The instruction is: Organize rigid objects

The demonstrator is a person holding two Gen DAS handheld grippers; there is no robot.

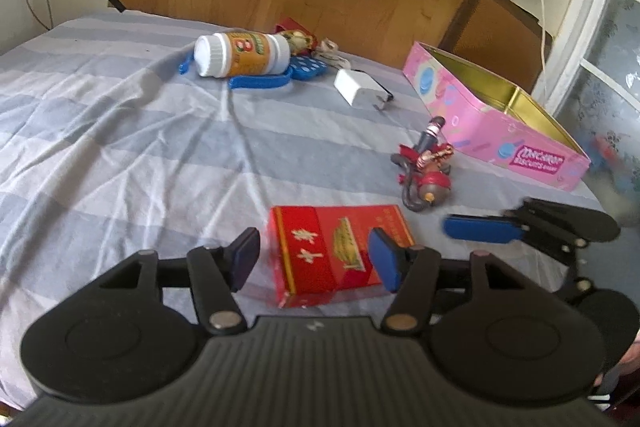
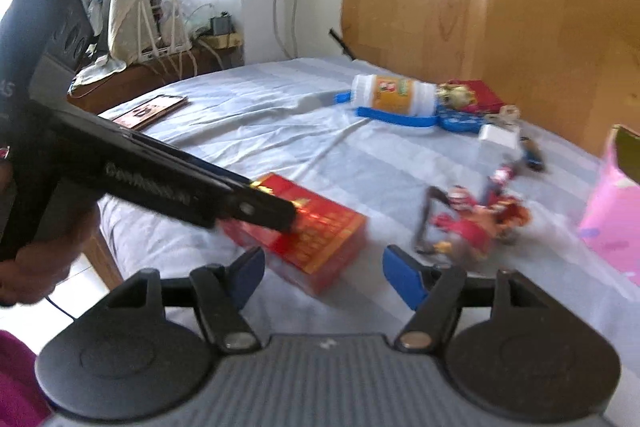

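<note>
Both my grippers near red box [image 1: 340, 251] on bed [image 1: 120, 147]: left gripper [image 1: 316, 259] fingers straddle box, parted, pads not pressing; right gripper [image 2: 324, 277] fingers wide, empty, just beside box.

A bed with a grey-striped sheet [image 1: 120, 131] carries a red box [image 1: 332, 251], a toy figurine [image 1: 426, 171], an open pink tin [image 1: 492, 123], a white charger [image 1: 360, 87], a lying pill bottle [image 1: 244, 53] and blue plastic pieces [image 1: 260, 81].

You see the red box [image 1: 336, 255] lying flat low in the frame, the open pink tin [image 1: 492, 119] at right.
</note>
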